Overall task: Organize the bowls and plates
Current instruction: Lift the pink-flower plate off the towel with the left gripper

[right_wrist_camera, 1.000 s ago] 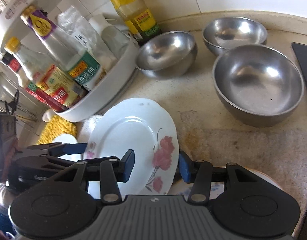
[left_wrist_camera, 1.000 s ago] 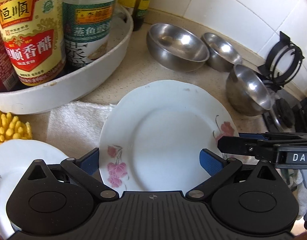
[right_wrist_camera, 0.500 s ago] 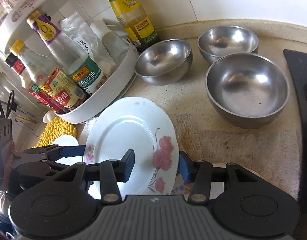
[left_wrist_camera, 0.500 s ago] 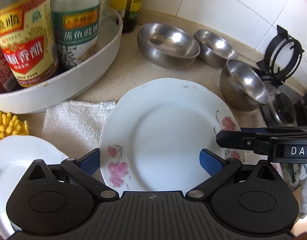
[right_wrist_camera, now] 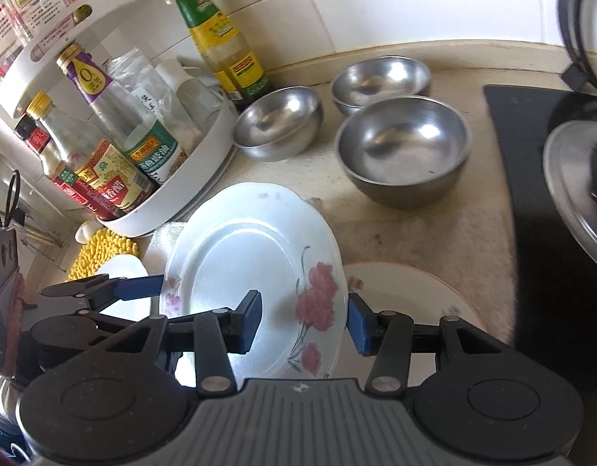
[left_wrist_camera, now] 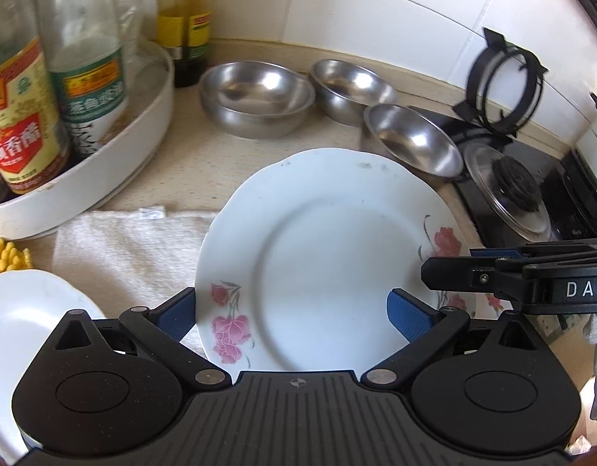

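Left wrist view: we see the surface (left_wrist_camera: 205, 163) as the largest thing, then the white condiment tray (left_wrist_camera: 115, 163) at ten o'clock, then the floral plate (left_wrist_camera: 329, 256) in the middle, raised and tilted. Three steel bowls (left_wrist_camera: 255, 97) sit near twelve o'clock, well apart from the plate. A second plate (right_wrist_camera: 411, 291) lies flat at four o'clock in the right wrist view, partly under the tilted one, and a third plate (left_wrist_camera: 22, 310) lies at eight o'clock.

Our left tongs (left_wrist_camera: 294, 314) stand wide, pads either side of the plate's near edge, apparently not pinching. Our right tongs (right_wrist_camera: 304, 320) stand moderately open across the flowered rim; whether they grip it we cannot tell.

We judge the step is stacking this plate onto the second plate. To do it well, we keep the rim supported, level it slowly, centre it over the lower plate, then let go.
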Available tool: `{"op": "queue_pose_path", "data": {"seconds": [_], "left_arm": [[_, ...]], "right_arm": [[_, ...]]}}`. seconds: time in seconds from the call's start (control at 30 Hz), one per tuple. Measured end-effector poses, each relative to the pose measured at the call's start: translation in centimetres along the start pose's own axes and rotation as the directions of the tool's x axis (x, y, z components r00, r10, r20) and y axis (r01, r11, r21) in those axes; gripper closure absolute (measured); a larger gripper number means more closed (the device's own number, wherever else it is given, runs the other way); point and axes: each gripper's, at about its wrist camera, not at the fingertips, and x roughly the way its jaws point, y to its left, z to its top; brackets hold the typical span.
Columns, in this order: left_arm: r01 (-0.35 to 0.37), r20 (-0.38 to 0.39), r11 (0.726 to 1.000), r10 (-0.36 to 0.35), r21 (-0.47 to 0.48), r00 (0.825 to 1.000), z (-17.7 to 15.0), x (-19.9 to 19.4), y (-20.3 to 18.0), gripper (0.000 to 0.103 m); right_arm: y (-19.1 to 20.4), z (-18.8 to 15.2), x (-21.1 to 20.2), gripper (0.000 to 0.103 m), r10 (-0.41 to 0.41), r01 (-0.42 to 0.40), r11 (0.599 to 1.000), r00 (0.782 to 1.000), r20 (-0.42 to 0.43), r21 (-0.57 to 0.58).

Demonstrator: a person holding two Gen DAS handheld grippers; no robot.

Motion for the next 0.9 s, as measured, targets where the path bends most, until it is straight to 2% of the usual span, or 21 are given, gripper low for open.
{"op": "queue_pose_path", "data": {"seconds": [0.5, 0.6, 0.7, 0.8, 0.9], "left_arm": [[0.062, -0.002, 0.988, -0.062, 0.141, 0.998, -0.9, 1.0, -7.1, 0.002], [0.112, 0.018, 0.975, -0.118, 0.193, 0.993, -1.0, 0.7, -8.8, 0.003], [0.065, 0.055, 0.962, -0.083, 0.263, 0.995, -1.3, 0.4, -10.7, 0.001], [0.06, 0.055, 0.97, -0.075, 0.234, 0.996, -1.3, 0.5, -10.7, 0.001], [0.006, 0.068, 0.974, -0.022, 0.226, 0.997, -1.2, 0.4, -10.9, 0.001]], "right_arm": [[-5.3, -2.9, -3.9, 0.048, -0.096, 0.095, 0.992, 0.995, 0.013, 0.086], [-5.9, -3.1, -4.3, 0.048, -0.135, 0.133, 0.989, 0.991, 0.015, 0.069], [-6.6, -3.1, -5.4, 0.048, -0.191, 0.188, 0.981, 0.979, 0.07, 0.048], [-7.1, -2.7, -6.0, 0.048, -0.195, 0.192, 0.98, 0.977, 0.09, 0.044], [-6.9, -2.4, -5.8, 0.048, -0.167, 0.165, 0.986, 0.981, 0.096, 0.025]]}}
